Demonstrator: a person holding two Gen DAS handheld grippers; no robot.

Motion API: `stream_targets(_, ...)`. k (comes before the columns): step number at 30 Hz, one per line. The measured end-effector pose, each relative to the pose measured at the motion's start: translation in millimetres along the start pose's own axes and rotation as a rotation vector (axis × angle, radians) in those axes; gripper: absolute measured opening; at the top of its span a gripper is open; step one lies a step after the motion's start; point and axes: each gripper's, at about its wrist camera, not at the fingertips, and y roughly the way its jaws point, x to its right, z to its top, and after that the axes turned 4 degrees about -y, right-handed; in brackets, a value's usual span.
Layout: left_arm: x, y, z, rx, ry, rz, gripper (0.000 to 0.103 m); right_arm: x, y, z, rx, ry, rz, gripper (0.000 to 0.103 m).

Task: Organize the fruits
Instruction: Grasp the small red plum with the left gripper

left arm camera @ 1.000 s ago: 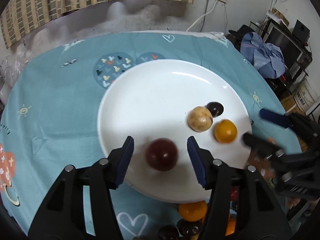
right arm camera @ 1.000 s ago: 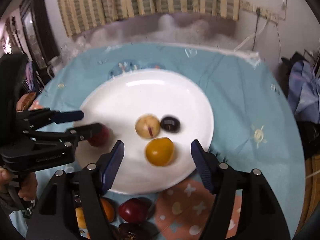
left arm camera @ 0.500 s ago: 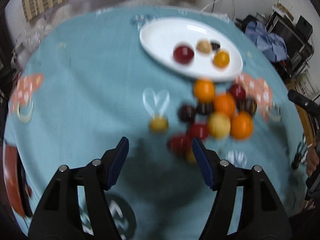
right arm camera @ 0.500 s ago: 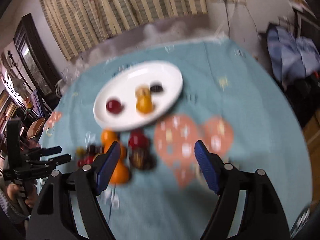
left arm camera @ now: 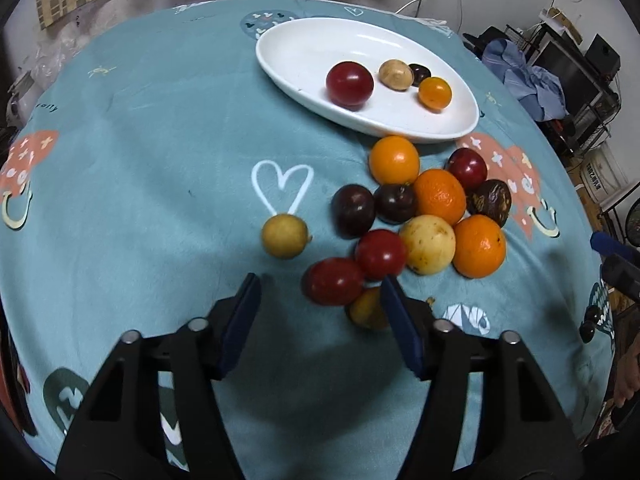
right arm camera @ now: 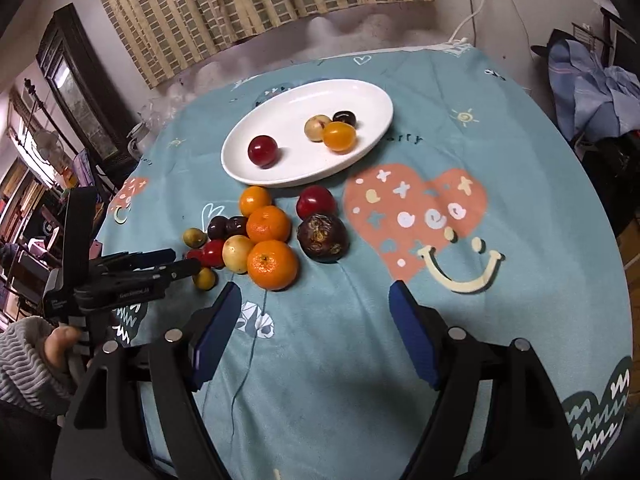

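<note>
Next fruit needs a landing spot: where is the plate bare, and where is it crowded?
The white plate is bare along its far half and between the red fruit and the trio around the orange fruit. The pile of fruit on the cloth is crowded.

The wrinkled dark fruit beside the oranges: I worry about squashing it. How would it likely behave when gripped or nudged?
The wrinkled dark fruit has a shrivelled, blotchy skin, so it is probably soft and may dent under firm pads. Being rounded, it could roll on the tablecloth if nudged, though the fuzzy cloth should slow it. It lies close to an orange, so a push may disturb the pile.
</note>
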Motion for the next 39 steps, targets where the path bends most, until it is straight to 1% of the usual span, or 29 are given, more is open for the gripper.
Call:
stream_targets(5,-2,4,5,-0.024,0.034,-0.066,0.058,7,1,-5,-0.018,0.042,-0.015,0.076)
stream_targets(8,-4,8,10,-0.043,0.036,-0.122,0.052,6,2,-5,-0.029,0.039,-0.020,0.076)
stream_targets(10,-6,11,13,-0.048,0.048,-0.143,0.051,3,2,-4,-0.033,0.026,-0.022,0.076)
stream_targets(12,-10,10,12,-0.043,0.056,-0.132,0.050,1,2,-4,-0.034,0.013,-0.024,0.076)
stream_targets(15,-19,7,11,-0.034,0.046,-0.112,0.056,0,1,-4,-0.032,0.008,-0.027,0.076)
stream_targets(19,-27,-3,9,-0.020,0.027,-0.079,0.055,-1,3,-4,-0.036,0.012,-0.019,0.076)
stream_targets(24,-26,-7,2,-0.024,0.009,-0.098,0.054,-6,6,-3,-0.040,-0.006,-0.010,0.076)
stream_targets(28,-11,6,1,-0.045,0.017,-0.108,0.054,-8,6,-2,-0.041,-0.022,-0.006,0.076)
stream_targets(30,-7,7,2,-0.038,0.017,-0.117,0.054,-8,3,-2,-0.033,-0.025,-0.009,0.076)
stream_targets(34,-3,11,7,-0.044,0.027,-0.134,0.053,-3,0,-4,-0.020,-0.001,-0.015,0.076)
stream_targets(35,-3,11,8,-0.047,0.033,-0.145,0.050,-2,0,-4,-0.021,0.007,-0.015,0.076)
stream_targets(36,-3,11,8,-0.048,0.039,-0.159,0.045,-1,0,-4,-0.021,0.011,-0.015,0.076)
stream_targets(37,-4,11,8,-0.053,0.042,-0.180,0.042,-1,-1,-4,-0.019,0.010,-0.017,0.076)
stream_targets(39,-8,12,8,-0.061,0.041,-0.201,0.041,-2,-1,-4,-0.019,0.005,-0.020,0.076)
